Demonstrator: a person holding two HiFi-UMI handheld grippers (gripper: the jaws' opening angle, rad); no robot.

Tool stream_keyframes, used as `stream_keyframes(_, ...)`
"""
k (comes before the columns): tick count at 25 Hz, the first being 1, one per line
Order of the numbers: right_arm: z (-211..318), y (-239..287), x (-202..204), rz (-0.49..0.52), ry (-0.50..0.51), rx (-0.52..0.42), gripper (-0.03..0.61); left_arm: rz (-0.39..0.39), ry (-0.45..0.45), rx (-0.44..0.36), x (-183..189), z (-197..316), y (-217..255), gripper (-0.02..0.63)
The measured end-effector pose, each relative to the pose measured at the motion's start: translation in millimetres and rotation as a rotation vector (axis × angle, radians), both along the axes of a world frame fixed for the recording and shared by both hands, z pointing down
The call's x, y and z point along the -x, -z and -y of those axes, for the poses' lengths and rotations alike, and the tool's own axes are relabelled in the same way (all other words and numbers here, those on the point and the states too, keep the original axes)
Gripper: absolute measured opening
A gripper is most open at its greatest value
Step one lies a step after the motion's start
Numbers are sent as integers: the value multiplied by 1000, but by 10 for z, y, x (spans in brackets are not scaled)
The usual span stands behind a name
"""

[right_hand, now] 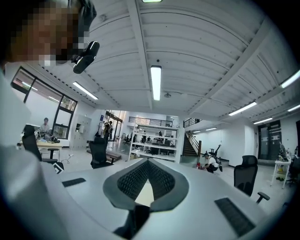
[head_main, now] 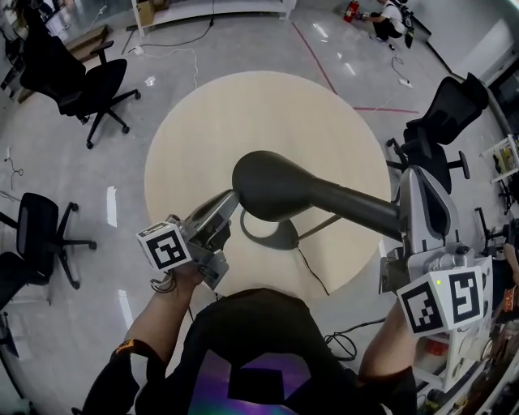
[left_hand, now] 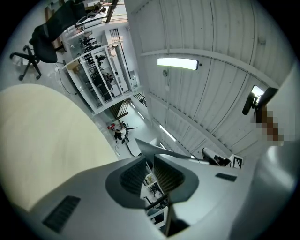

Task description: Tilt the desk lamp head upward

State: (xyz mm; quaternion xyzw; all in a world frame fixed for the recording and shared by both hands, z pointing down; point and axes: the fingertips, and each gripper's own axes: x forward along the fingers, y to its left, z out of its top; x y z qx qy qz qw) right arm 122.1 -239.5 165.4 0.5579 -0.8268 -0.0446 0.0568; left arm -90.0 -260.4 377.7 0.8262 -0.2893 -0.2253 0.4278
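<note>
While R gripper (right_hand: 146, 162) sits closed, empty, L gripper (left_hand: 150, 157), barely apart, at lamp head (head_main: 272, 185).

Dark grey lamp head (head_main: 272, 185), beige table (head_main: 203, 113) (black chairs (head_main: 89, 81)).

Round pale wooden table (head_main: 243, 121), black office chairs (head_main: 77, 77) around it, crouching person (head_main: 388, 23) far off.

The left gripper's (left_hand: 149, 158) jaws are seen a narrow gap apart. A dark grey wedge (left_hand: 164, 151) is met right at their tips; whether it is clamped cannot be told. A pale table (left_hand: 42, 140) is shown at the left, with a chair (left_hand: 44, 40) and shelves (left_hand: 101, 79) beyond it. A ceiling light (left_hand: 177, 63) is lit above.
</note>
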Motion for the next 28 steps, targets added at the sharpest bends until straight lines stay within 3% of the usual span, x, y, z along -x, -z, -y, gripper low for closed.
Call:
stream_keyframes(9, -120, -201, -332, 63, -88, 5, 9, 102, 19, -136, 65, 231, 554, 95)
stream_keyframes(20, -361, -651, -538, 121, -147, 39, 9, 152, 45, -321, 18, 237, 1260, 83)
stream_keyframes(28, -339, -699, -484, 157, -143, 45, 9, 161, 47, -355, 36, 295, 1467, 78)
